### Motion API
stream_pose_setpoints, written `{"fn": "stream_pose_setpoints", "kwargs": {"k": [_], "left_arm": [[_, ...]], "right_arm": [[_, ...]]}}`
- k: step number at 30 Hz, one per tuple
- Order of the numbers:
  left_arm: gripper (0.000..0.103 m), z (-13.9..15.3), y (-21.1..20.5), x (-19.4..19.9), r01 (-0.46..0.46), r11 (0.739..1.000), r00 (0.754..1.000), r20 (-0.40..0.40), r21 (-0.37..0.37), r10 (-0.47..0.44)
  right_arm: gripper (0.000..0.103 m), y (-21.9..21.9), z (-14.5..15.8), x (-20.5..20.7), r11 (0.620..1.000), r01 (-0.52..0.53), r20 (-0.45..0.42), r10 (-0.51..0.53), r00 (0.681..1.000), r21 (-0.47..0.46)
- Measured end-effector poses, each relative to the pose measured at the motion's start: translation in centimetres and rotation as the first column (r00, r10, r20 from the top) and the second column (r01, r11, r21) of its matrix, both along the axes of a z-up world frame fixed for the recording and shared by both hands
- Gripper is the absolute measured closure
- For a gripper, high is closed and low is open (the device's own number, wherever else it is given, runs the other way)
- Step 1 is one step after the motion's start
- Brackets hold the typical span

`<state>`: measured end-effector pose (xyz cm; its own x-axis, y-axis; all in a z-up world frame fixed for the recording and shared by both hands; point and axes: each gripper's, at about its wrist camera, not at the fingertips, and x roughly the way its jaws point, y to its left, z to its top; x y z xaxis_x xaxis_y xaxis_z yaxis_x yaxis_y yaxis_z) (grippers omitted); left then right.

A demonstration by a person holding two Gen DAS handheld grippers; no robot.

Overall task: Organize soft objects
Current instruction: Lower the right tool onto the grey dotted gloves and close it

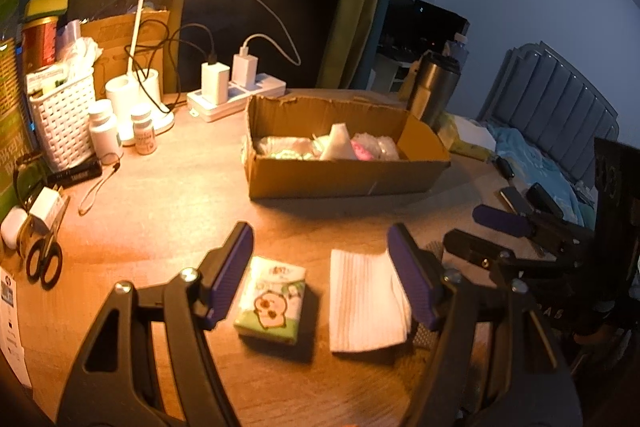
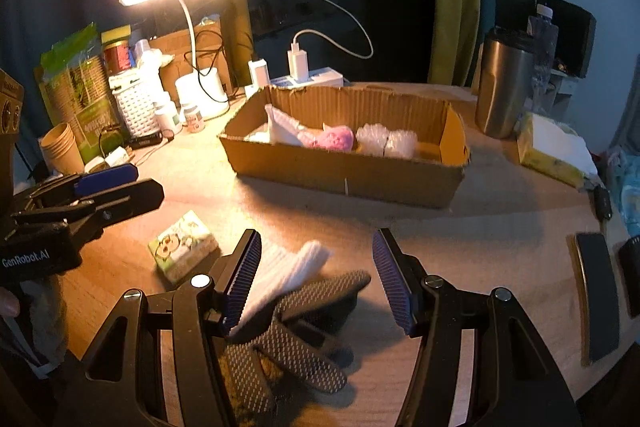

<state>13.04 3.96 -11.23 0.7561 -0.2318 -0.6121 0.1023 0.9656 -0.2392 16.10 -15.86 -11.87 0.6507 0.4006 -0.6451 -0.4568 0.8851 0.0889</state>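
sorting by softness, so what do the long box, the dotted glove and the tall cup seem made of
Long box: corrugated cardboard, matte brown; fluting shows along its torn rim.
Dotted glove: apparently knitted fabric with pale grip dots, limp on the table.
Tall cup: likely brushed stainless steel, with a dull grey sheen and a dark lid.

A grey dotted glove (image 2: 304,331) lies partly behind the right gripper's (image 2: 320,275) near finger, its cuff lost under the frame's lower edge; in the left wrist view only slivers of it show past the folded white cloth (image 1: 364,303). The cardboard box's (image 2: 344,171) front wall hides the lower halves of the soft items inside. Labels on the small bottles (image 1: 145,131) are too blurred to read.
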Motion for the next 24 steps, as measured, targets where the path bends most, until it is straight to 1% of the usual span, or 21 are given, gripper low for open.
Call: {"fn": "stream_pose_setpoints", "kwargs": {"k": [14, 18, 24], "left_arm": [[0.032, -3.0, 0.3, -2.2, -0.001, 1.000, 0.999, -0.048, -0.004, 0.001], [0.032, -3.8, 0.5, -2.2, -0.007, 1.000, 0.998, -0.068, -0.003, 0.007], [0.032, -4.4, 0.7, -1.8, -0.009, 1.000, 0.997, -0.081, -0.003, 0.009]], "right_arm": [[0.042, 0.0, -3.8, -1.9, 1.000, 0.004, -0.068, -0.006, 0.998, -0.025], [0.042, 0.3, -4.6, -1.8, 1.000, 0.001, -0.091, -0.004, 0.996, -0.029], [0.042, 1.0, -5.9, -1.2, 0.999, -0.020, -0.126, 0.016, 0.992, -0.033]]}}
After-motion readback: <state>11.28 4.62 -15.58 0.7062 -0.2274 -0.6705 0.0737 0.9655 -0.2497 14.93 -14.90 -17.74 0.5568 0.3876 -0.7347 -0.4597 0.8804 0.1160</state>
